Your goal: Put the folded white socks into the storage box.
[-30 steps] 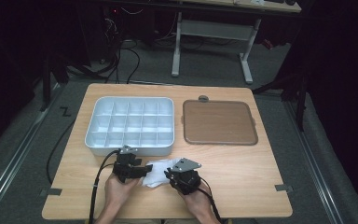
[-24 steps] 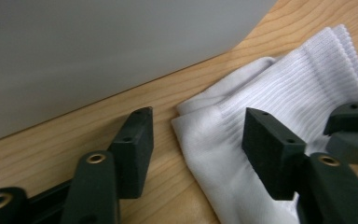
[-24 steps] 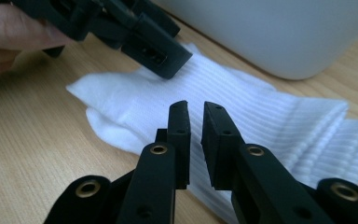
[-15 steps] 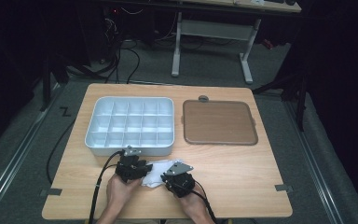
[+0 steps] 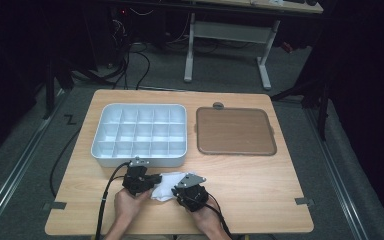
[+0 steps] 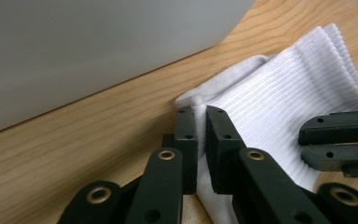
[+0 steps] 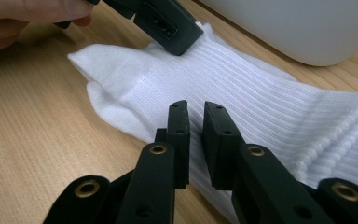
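Since the earlier frame, the left claw (image 5: 154, 181) has been closing its jaws, and they are now pinching a fold of the white sock (image 5: 167, 185) at its left end; the right claw (image 5: 180, 189) has drifted slightly left and nearer along the sock.

In the left claw's own view, the left claw (image 6: 201, 122) is standing with its jaws nearly together, white fabric (image 6: 279, 98) showing in the narrow slit between them. In the right claw's view, the right claw (image 7: 195, 116) is likewise pressing its jaws close on the ribbed sock (image 7: 242, 98), with fabric caught between them.

The sock is lying flat on the wooden surface (image 5: 260, 190), near the front edge, stretching between the two claws. It is sitting just in front of the grey compartment tray (image 5: 139, 135), which is resting on the left half of the surface. A brown tray (image 5: 235, 131) is sitting to the right of the grey one, well apart from the sock. Both hands are coming in from the near edge, cables trailing behind them.
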Motion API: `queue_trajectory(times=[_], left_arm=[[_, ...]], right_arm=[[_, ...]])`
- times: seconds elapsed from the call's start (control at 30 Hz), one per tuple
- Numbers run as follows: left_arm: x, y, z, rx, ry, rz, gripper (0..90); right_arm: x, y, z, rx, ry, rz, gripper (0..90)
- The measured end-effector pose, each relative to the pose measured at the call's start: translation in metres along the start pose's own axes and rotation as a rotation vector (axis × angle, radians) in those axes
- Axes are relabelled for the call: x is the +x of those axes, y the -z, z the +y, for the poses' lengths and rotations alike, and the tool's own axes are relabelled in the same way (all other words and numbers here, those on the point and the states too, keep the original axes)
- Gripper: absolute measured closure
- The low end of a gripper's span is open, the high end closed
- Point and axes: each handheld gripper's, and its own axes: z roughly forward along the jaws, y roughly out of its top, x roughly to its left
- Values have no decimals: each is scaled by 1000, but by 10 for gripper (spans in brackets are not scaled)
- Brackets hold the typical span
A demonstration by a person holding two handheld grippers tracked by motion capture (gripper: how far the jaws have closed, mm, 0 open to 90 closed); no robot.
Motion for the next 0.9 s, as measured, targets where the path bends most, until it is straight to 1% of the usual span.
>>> queue_trajectory(times=[0.07, 0.1, 0.13, 0.23, 0.5, 0.77, 0.87, 0.9], left_arm=[[0, 1, 0, 5, 1, -3, 848], [0, 2, 1, 9, -6, -5, 849], [1, 3, 1, 11, -11, -4, 850], [2, 7, 2, 14, -16, -6, 852], [3, 18, 7, 3, 6, -29, 854], [-2, 29, 13, -7, 35, -83, 856], [-5, 32, 15, -3, 32, -102, 856], [-7, 33, 15, -7, 39, -106, 856]], right_arm=[[1, 1, 1, -4, 2, 8, 797], [1, 2, 1, -5, 7, 6, 797], [1, 3, 2, -16, 2, 5, 798], [-1, 6, 3, -24, -5, -4, 804], [-4, 4, 3, -2, 4, -13, 820], [-1, 0, 3, 17, 19, -2, 830], [-2, -1, 3, 19, 19, 2, 836], [-2, -1, 3, 23, 21, -1, 838]])
